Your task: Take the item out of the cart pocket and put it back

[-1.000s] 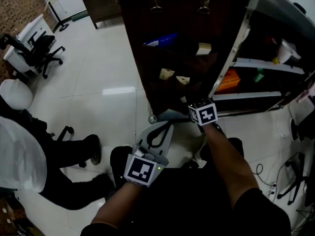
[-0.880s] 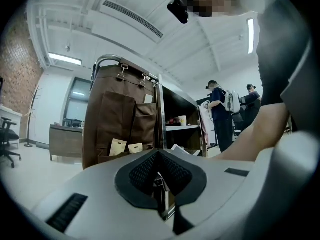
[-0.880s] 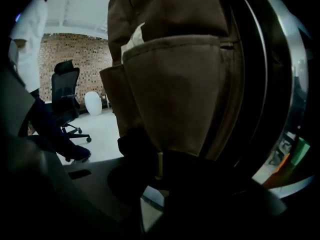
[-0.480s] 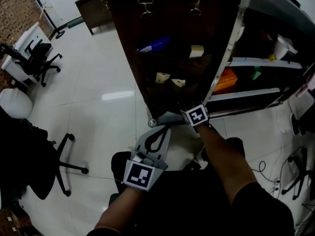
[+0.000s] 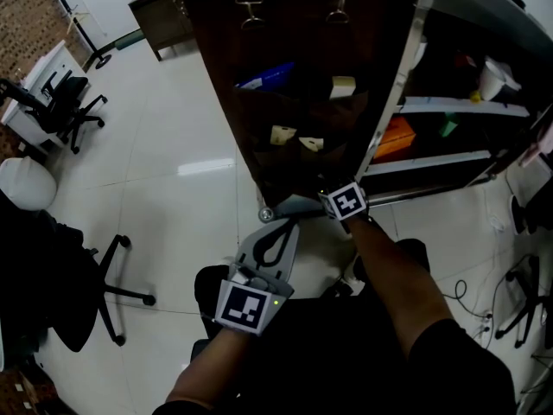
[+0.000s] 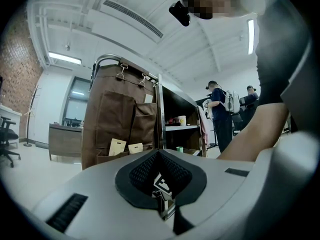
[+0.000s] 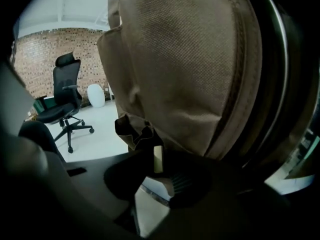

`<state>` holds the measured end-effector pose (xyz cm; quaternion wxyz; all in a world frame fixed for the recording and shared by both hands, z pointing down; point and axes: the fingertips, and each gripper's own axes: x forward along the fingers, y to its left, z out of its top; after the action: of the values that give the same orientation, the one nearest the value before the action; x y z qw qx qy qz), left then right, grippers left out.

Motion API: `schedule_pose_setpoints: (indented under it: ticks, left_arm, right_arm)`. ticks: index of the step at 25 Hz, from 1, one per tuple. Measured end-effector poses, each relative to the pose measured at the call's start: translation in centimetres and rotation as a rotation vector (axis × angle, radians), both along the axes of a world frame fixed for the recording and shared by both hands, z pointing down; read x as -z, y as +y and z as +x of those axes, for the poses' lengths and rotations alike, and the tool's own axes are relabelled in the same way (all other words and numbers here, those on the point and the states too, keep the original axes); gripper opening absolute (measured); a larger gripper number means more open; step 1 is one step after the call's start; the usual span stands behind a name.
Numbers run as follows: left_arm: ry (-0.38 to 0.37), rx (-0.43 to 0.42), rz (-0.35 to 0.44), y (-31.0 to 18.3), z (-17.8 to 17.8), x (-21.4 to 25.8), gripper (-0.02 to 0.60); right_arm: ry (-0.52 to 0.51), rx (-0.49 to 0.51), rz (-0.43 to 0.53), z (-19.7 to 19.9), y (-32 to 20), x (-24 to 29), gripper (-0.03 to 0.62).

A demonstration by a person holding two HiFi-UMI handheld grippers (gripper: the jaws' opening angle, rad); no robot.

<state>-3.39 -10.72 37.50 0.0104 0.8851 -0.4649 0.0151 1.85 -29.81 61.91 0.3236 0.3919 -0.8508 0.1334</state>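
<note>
The cart fills the upper head view, and its brown fabric pocket panel hangs down the near side. The right gripper is pushed in at the foot of that panel, against the crumpled bottom pocket. Its jaws have just been opening and now stand apart. A thin pale item, seen edge-on, stands upright between them at the pocket's mouth, and the pads do not appear to press on it. This reads as the release of the put-back, with the item handed over to the pocket but perhaps not fully sunk in. The left gripper waits just below, its jaws together and empty.
</note>
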Motion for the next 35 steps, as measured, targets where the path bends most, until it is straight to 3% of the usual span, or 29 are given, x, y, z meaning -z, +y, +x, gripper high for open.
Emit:
schedule_pose_setpoints:
  ticks: [1,7,11,14,24,29,35]
  left_arm:
    - [0.000,0.000,-0.001,0.0,0.0,0.0,0.000]
    - [-0.001,-0.001,0.000,0.0,0.1,0.0,0.000]
    - [-0.001,-0.002,-0.002,0.1,0.2,-0.1,0.000]
    - [-0.004,-0.004,-0.004,0.1,0.3,-0.2,0.000]
    - [-0.006,-0.027,0.004,0.6,1.2,0.0,0.000]
    - [0.004,-0.019,0.007,0.6,1.0,0.1,0.000]
    - [0.000,-0.012,0.010,0.6,0.7,0.2,0.000]
  right_arm:
    - [-0.003,0.004,0.000,0.0,0.1,0.0,0.149]
    - [-0.017,0.005,0.055,0.0,-0.1,2.2,0.150]
    - [-0.084,0.015,0.088,-0.3,0.8,5.4,0.143]
    - [-0.209,-0.007,0.130,-0.2,2.1,9.9,0.011]
    - [-0.605,0.050,0.290,1.9,11.4,26.9,0.009]
    - [-0.619,0.061,0.342,4.3,16.1,29.5,0.009]
    - [-0.549,0.070,0.303,4.5,19.5,25.8,0.009]
